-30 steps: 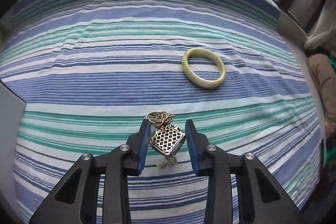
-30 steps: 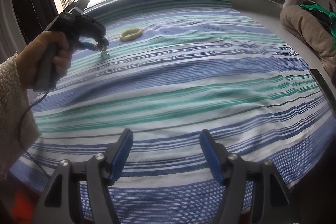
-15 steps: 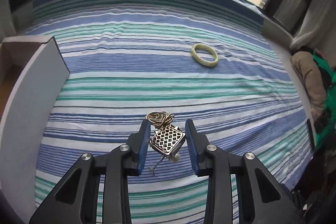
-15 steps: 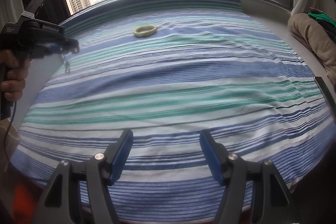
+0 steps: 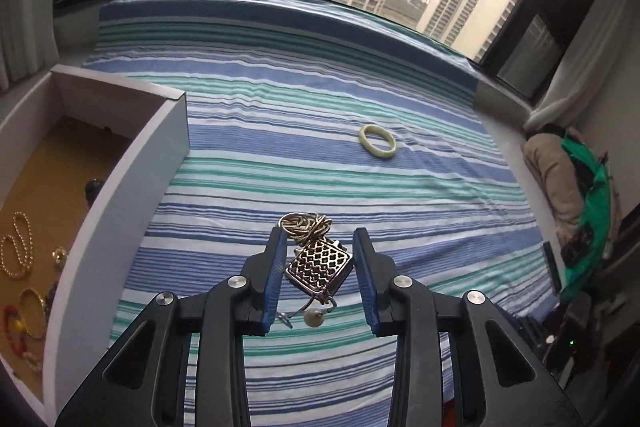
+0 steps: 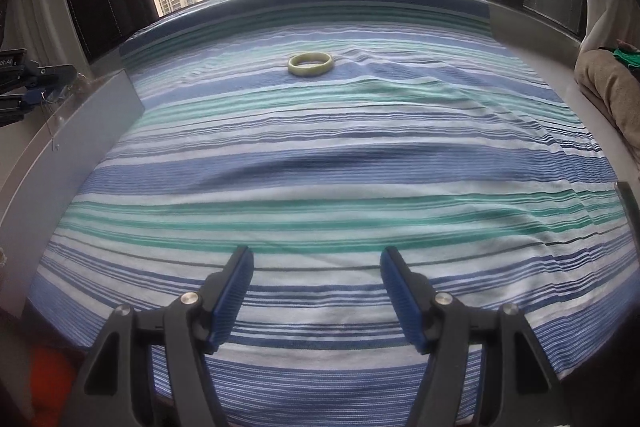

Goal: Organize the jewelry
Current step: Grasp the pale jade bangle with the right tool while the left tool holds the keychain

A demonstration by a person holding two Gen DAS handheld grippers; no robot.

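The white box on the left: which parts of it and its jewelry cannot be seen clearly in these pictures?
- White box, left wrist view: its near end is cut off by the image edge.
- Red beads and small pieces beside them: too small and distorted at the rim to identify.
- Right wrist view: only the box's outer wall shows; the wall hides the inside.

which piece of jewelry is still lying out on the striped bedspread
The pale green jade-like bangle. The lattice metal pendant necklace is held in the left gripper; the pearl strand lies inside the white box.

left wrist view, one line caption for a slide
Left gripper carries a filigree pendant necklace above the striped bedspread, beside the open box.
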